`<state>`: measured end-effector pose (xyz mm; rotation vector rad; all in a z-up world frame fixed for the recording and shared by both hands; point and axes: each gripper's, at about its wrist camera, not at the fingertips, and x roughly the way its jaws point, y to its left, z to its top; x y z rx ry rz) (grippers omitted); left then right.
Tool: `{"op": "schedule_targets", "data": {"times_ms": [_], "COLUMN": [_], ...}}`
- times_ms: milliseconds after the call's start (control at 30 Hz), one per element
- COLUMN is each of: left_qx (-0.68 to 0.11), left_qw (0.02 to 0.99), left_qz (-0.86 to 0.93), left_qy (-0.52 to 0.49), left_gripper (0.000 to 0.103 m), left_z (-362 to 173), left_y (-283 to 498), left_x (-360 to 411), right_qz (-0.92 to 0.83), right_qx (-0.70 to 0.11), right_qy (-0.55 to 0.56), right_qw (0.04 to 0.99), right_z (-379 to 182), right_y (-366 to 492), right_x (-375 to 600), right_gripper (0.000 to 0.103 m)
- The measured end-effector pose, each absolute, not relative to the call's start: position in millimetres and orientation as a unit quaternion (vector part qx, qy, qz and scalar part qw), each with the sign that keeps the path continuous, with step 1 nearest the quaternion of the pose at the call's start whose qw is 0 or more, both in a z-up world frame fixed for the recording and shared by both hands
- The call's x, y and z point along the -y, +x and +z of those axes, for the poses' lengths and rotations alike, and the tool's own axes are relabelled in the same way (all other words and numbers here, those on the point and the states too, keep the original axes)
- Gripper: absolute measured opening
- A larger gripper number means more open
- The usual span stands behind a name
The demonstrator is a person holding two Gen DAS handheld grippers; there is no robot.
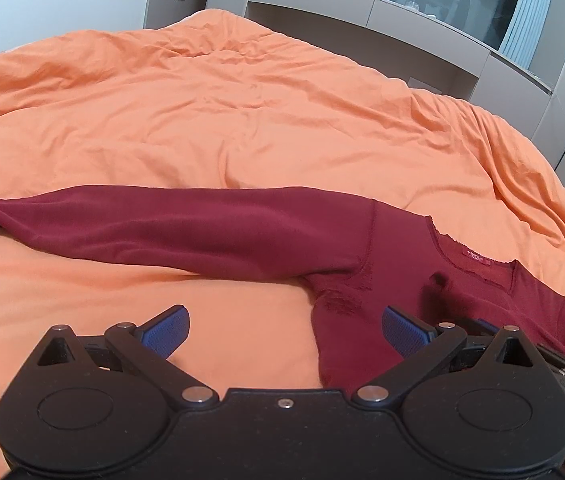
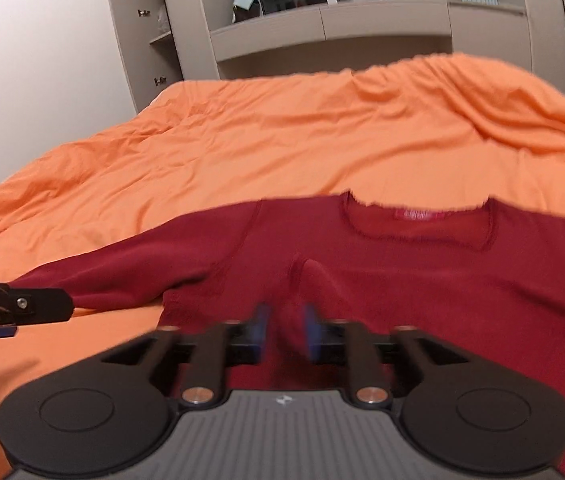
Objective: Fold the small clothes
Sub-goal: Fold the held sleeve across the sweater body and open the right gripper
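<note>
Maroon top on rumpled orange bedcover, seemingly flat

A shirt lies flat on the bed cover, at the near side of the bed, with its neck opening toward the far side. One sleeve stretches out to the left across the cover. The left gripper is over the cover, just left of the shirt's body, beside its side edge. The right gripper is above the shirt's body, before the neck opening. Behind the bed stands a wall unit with shelves.
</note>
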<state>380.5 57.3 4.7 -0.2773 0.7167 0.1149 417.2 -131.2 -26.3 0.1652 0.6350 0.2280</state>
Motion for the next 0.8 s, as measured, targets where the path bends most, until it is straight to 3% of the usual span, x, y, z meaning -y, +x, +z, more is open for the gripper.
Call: {"op": "schedule_targets", "data": {"times_ms": [167,367,600,800], "left_qx": [-0.359,-0.354,-0.333,-0.344], "left_qw": [0.923,0.927,0.938,0.936], "left_qz": [0.052,0.023,-0.038,-0.049], "left_qy": [-0.131,-0.125,-0.086,-0.063], "left_gripper": [0.102,0.102,0.102,0.102], "left_z": [0.4,-2.4,-9.1,-28.1], "left_y": [385.2,390.3,411.1,435.8], "left_x": [-53.6,-40.7,7.6,37.0], "right_qz": [0.118,0.100,0.009,-0.059], "right_qx": [-0.319,-0.300,-0.269,-0.241], "right_qy": [0.108,0.087,0.065,0.139], "right_qw": [0.934,0.945,0.961,0.959], "right_z": [-17.8,7.6,23.4,-3.8], "right_y": [412.6,380.0,343.7,341.1], "right_x": [155.5,209.0,299.4,383.0], "right_gripper": [0.080,0.103,0.103,0.102]}}
